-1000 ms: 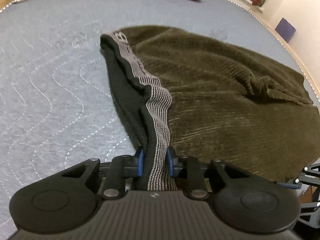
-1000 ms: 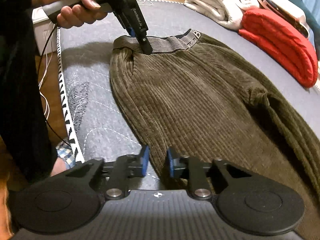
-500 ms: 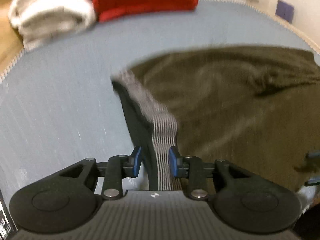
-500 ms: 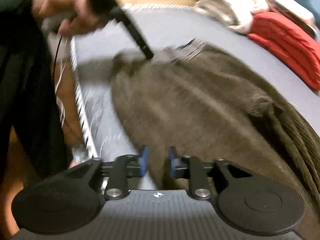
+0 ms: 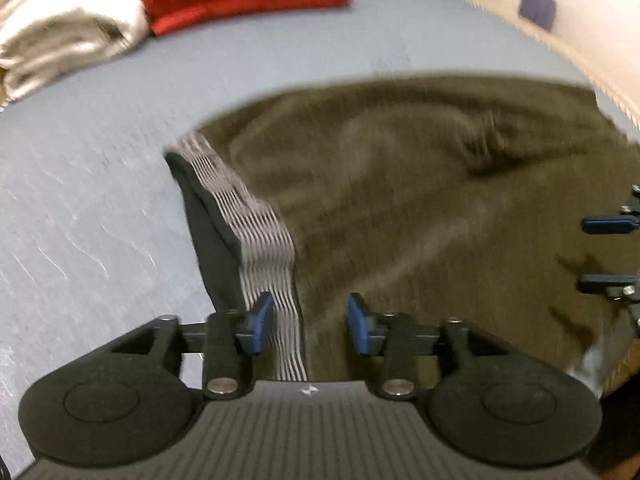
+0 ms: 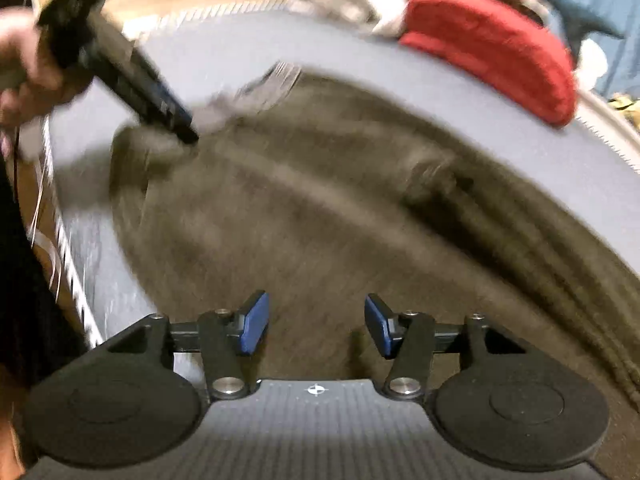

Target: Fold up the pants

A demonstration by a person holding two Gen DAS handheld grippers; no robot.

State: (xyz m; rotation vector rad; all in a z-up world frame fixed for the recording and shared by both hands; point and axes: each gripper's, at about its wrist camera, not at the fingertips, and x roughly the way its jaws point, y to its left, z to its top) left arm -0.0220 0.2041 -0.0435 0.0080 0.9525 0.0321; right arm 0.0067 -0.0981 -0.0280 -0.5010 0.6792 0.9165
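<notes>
Over on the left, the left gripper (image 5: 308, 322) is letting go: its blue fingers (image 5: 258, 322) are spreading, the striped waistband (image 5: 264, 236) lies between them but neither pad presses on it. The olive corduroy pants (image 5: 420, 208) lie spread across the grey bed (image 5: 88, 200), waistband end toward the left, legs running off to the right. Both views are blurred, so fine creases cannot be read.

Moving right, the right gripper (image 6: 316, 330) is opening too, fingers (image 6: 254, 330) apart above the pant fabric, nothing pinched. This looks like the release after laying the cloth down.

To do it well: let the fingers clear the fabric fully before pulling away, lift straight off so nothing drags, and leave the waistband edge lying flat. Beyond, the red folded item (image 6: 492, 44) sits well apart.
</notes>
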